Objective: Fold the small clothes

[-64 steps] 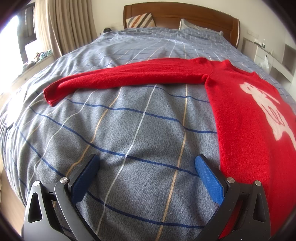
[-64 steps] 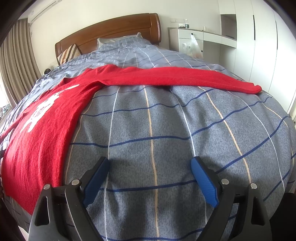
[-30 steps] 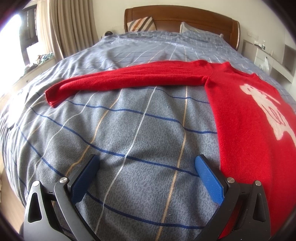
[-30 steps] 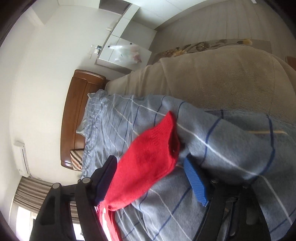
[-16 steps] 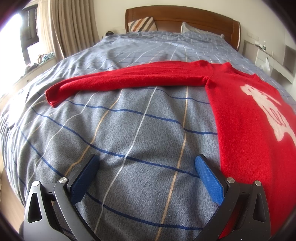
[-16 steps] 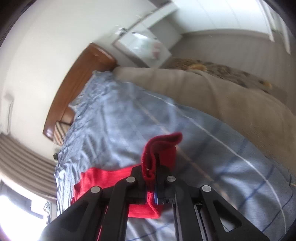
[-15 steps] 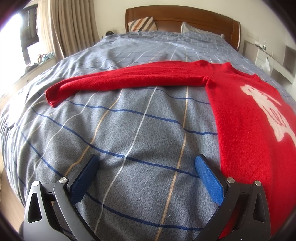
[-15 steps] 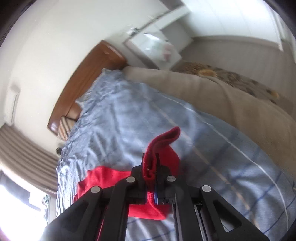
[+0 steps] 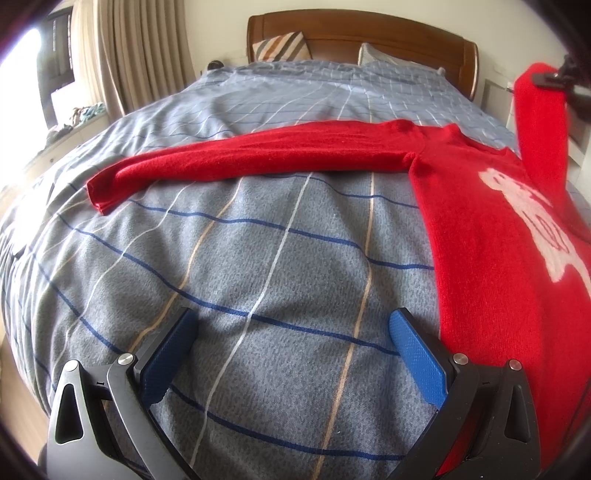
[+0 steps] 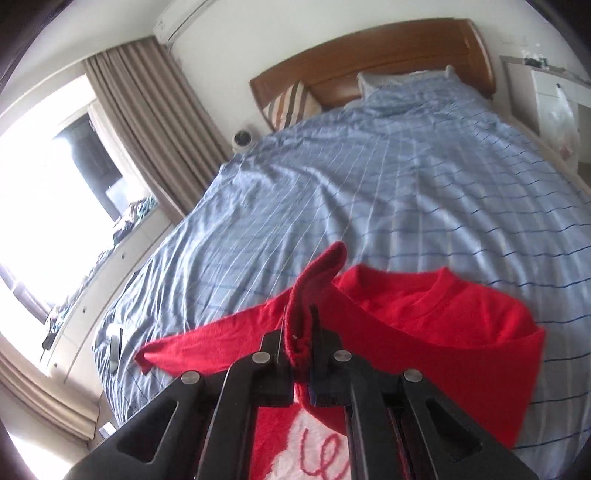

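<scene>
A red sweater (image 9: pixel 498 236) with a white figure on its chest lies flat on the bed. Its left sleeve (image 9: pixel 240 162) stretches out flat to the left. My left gripper (image 9: pixel 291 350) is open and empty, low over the blanket beside the sweater's side edge. My right gripper (image 10: pixel 301 332) is shut on the cuff of the right sleeve (image 10: pixel 317 273) and holds it lifted above the sweater's chest, with the sleeve folded back over the shoulder (image 10: pixel 480 350). In the left wrist view the lifted sleeve (image 9: pixel 543 122) hangs at the upper right.
The bed has a grey-blue checked blanket (image 9: pixel 258 258) and a wooden headboard (image 9: pixel 362 33) with pillows (image 9: pixel 280 46). Curtains (image 9: pixel 140 55) and a window sill stand on the left. A white cabinet (image 10: pixel 546 96) stands to the right of the bed.
My right gripper has closed on the right sleeve's cuff, lifted it off the bed edge and carried it over the sweater's body. The left gripper has stayed in place.
</scene>
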`<state>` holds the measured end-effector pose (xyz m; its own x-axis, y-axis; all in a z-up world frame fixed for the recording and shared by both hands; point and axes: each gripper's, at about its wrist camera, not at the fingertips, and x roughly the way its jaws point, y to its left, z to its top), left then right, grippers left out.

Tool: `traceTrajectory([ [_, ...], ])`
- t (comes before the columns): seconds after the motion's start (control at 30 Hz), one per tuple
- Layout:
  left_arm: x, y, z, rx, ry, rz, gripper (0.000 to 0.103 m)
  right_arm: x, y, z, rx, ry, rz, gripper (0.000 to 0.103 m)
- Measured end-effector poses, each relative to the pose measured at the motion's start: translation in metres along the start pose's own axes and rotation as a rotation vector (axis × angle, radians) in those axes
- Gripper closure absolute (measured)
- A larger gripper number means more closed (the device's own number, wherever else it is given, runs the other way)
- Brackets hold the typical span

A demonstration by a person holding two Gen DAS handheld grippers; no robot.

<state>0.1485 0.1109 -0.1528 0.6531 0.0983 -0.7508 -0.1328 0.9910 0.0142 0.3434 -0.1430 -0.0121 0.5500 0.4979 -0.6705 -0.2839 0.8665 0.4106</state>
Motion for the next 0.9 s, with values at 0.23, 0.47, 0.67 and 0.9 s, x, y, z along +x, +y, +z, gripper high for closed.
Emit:
traceTrajectory([
  [0.23, 0.000, 0.000, 0.000, 0.000, 0.000, 0.002, 0.000, 0.027, -0.021, -0.072, 0.093, 0.129, 0.174, 0.055],
  [0.47, 0.000, 0.000, 0.000, 0.001, 0.000, 0.003, 0.000, -0.063, -0.071, -0.116, -0.055, 0.032, -0.108, 0.045],
  [0.67, 0.000, 0.000, 0.000, 0.002, 0.000, 0.001, 0.000, -0.139, -0.143, -0.152, -0.017, -0.035, -0.398, 0.044],
  [0.9, 0.000, 0.000, -0.001, 0.002, -0.001, 0.002, 0.000, -0.191, -0.209, -0.176, 0.173, -0.146, -0.564, 0.040],
])
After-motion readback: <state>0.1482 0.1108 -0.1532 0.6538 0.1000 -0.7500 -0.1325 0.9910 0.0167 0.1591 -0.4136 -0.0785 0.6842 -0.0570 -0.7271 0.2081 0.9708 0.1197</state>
